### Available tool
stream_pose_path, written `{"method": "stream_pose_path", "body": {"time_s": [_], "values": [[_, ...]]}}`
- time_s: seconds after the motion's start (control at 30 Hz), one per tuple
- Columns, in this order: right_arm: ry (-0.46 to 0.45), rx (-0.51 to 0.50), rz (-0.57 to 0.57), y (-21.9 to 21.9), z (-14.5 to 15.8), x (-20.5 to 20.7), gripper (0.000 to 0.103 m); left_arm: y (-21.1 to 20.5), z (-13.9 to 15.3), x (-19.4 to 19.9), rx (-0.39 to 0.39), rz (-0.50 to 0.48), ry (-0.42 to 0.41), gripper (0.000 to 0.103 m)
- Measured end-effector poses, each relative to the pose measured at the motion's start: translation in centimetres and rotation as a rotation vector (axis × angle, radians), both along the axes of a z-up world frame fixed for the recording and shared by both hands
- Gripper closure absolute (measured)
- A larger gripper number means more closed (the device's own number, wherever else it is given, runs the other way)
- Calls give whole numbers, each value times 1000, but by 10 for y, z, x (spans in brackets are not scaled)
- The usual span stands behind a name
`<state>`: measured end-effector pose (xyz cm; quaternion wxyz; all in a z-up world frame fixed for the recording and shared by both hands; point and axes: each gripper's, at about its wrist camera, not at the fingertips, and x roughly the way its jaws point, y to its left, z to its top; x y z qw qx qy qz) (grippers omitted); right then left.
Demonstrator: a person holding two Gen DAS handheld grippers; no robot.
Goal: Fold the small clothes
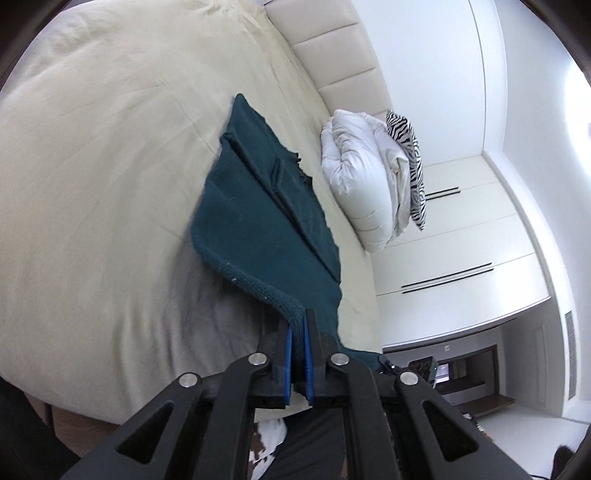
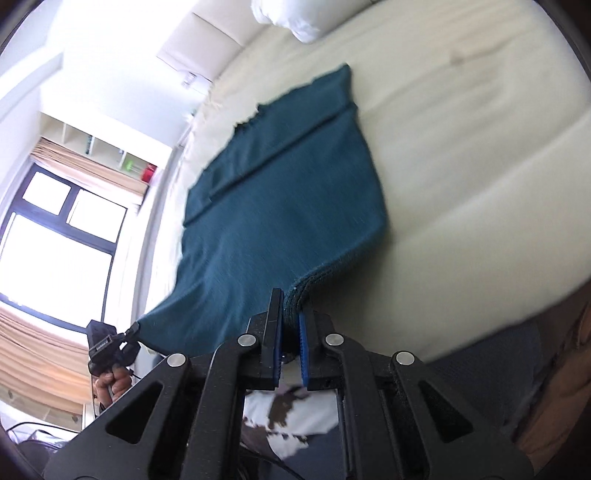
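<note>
A dark teal knit garment (image 1: 258,206) lies stretched over the cream bed sheet (image 1: 110,166), with a long fold ridge down its middle. My left gripper (image 1: 300,325) is shut on one near corner of its ribbed hem. My right gripper (image 2: 291,314) is shut on the other near corner of the garment (image 2: 280,184), lifting that hem off the sheet (image 2: 461,147). The left gripper also shows in the right wrist view (image 2: 110,347), held in a hand at the garment's far corner.
A folded white duvet (image 1: 358,177) with a zebra-print cloth (image 1: 410,162) sits near the padded headboard (image 1: 332,55). White wardrobe doors (image 1: 461,240) stand beyond the bed. A window (image 2: 55,229) with curtains lies off the bed's other side. A white pillow (image 2: 291,18) rests at the head.
</note>
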<state>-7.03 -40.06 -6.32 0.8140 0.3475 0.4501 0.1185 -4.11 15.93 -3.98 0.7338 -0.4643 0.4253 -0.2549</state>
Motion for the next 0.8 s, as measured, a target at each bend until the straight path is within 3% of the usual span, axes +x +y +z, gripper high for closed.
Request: {"method": "stream_pose_path", "body": {"time_s": [0.23,0.47,0.8], "values": [[-99,12,-59,-10,16,67,97,5,17,57,-86,74,-16,97],[-133,18,-174,-41,18,150,97,3,25,136,-66,110,-38,97],[-133,-92,-225,-45,14,281,97,-8,18,255,-14,156,-34,97]]}}
